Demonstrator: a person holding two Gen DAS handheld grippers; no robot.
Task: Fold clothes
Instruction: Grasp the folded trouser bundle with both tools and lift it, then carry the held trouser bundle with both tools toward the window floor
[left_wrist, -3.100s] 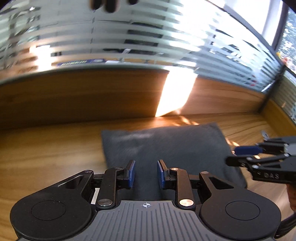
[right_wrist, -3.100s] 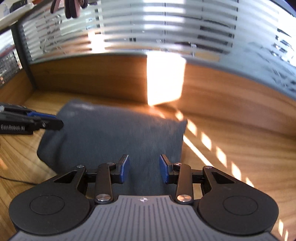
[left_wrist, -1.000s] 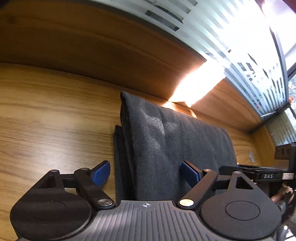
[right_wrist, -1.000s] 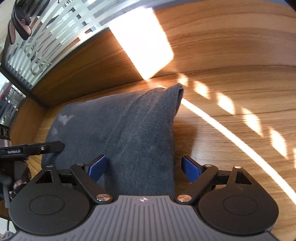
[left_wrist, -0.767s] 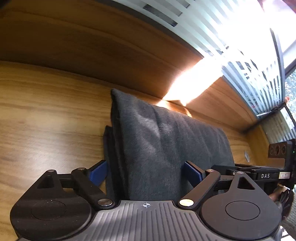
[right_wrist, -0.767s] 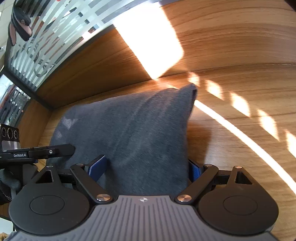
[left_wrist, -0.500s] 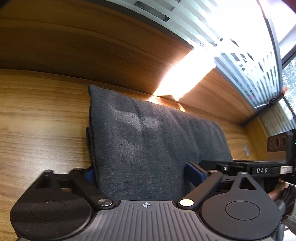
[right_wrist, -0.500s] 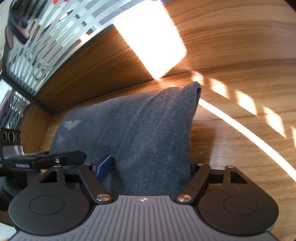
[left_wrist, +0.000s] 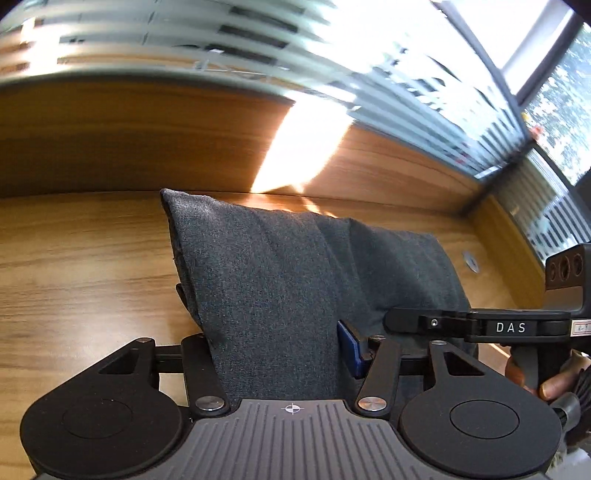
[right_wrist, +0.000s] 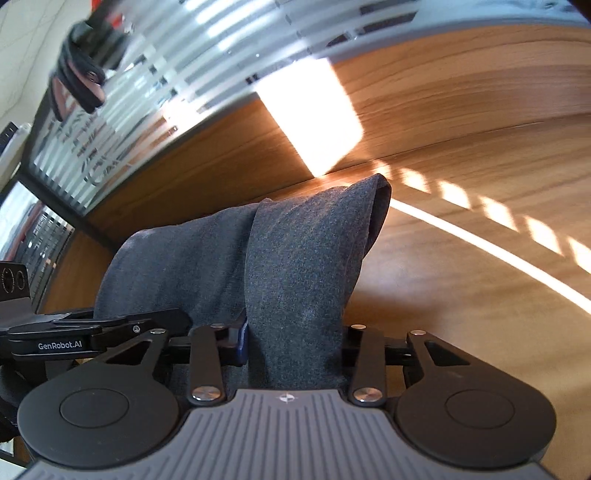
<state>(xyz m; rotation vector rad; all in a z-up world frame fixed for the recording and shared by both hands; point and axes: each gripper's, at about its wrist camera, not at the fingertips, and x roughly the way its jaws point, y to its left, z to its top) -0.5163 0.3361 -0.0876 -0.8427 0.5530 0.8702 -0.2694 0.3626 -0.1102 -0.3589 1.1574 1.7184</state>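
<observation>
wood grain runs across the bench (left_wrist: 81, 266) in the left wrist view, warm brown, with a raised wooden back panel (left_wrist: 129, 133) behind it and frosted striped glass (left_wrist: 184, 44) above that. a bright patch of sun falls on the panel and spills onto the bench. a small round metal fitting (left_wrist: 470, 261) sits in the bench near the far right corner. the dark grey garment (left_wrist: 280, 280) lies folded on the bench, its near end raised and drawn up between the jaws of the left gripper (left_wrist: 275, 350); those jaws are closing and the cloth fills the gap, one blue pad (left_wrist: 349, 349) pressed against its side. the right gripper (left_wrist: 410, 320) reaches in from the right, marked das, held by a hand (left_wrist: 532, 376) at the frame edge.

in the right wrist view the same bench (right_wrist: 461, 280) carries slanted bars of sunlight, and the panel (right_wrist: 229, 155) and striped glass (right_wrist: 147, 74) curve overhead. the garment (right_wrist: 295, 266) rises in a peaked fold from the bench into the right gripper (right_wrist: 293, 343), whose jaws are closing with the cloth bunched tight between them. the left gripper (right_wrist: 162, 321) comes in from the left edge, against the cloth. no containers are in either view.
</observation>
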